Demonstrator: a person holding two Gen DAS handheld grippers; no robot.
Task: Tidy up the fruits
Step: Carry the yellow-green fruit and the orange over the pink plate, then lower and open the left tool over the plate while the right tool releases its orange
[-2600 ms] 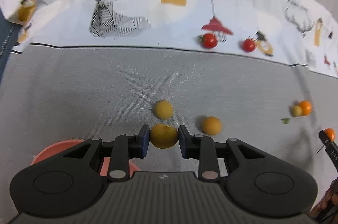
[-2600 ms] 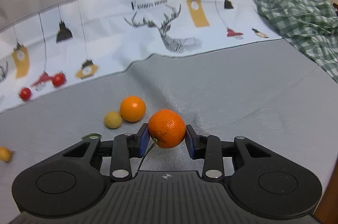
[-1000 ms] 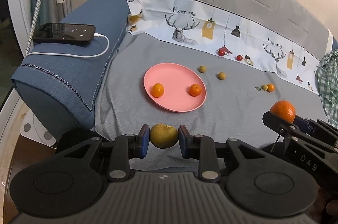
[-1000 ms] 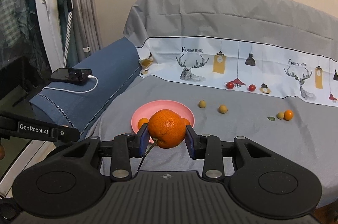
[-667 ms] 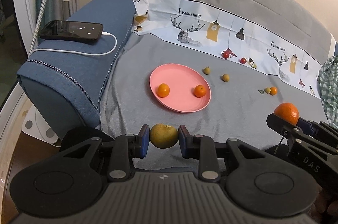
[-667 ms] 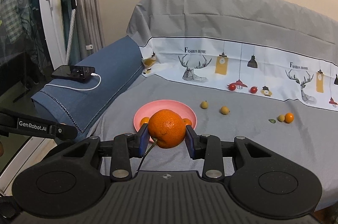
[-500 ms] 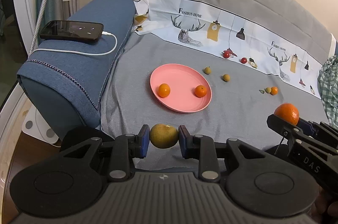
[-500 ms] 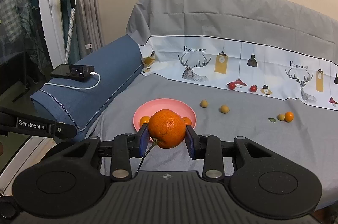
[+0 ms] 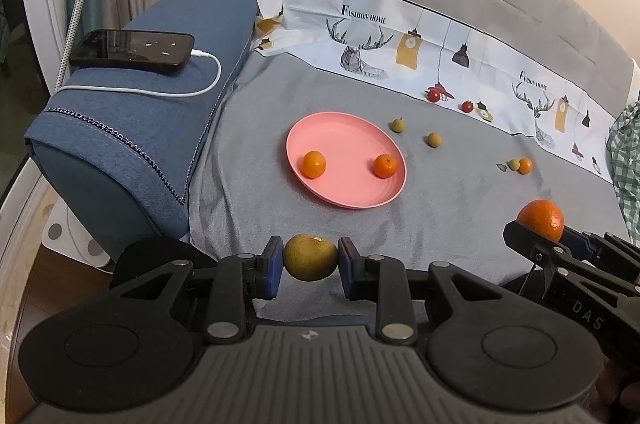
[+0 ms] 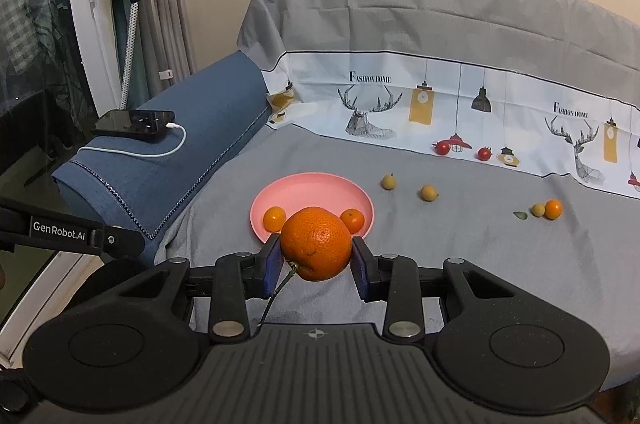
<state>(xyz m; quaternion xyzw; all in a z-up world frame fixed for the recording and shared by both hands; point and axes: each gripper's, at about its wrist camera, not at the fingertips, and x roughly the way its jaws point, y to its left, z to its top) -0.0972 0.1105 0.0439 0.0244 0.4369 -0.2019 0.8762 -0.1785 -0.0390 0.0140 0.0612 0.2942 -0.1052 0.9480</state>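
A: From the left wrist, what's countable?
B: The left gripper [image 9: 310, 261] has its fingers clamped on one dull yellow-green fruit [image 9: 310, 257]. One round pink plate [image 9: 340, 140] carries two small oranges [image 9: 314, 164]. Loose on the grey sofa cover [image 9: 440, 208]: three yellowish fruits, one small orange, two cherry tomatoes [image 9: 433, 96]. A phone [image 9: 132, 50] lies on the blue armrest.

A: And the right wrist?
B: The right gripper [image 10: 315, 261] is shut on one dimpled tangerine [image 10: 315, 243], held above the plate's [image 10: 316, 186] near rim. The smooth cover [image 10: 480, 248] has a white printed band; a beige wall stands behind.
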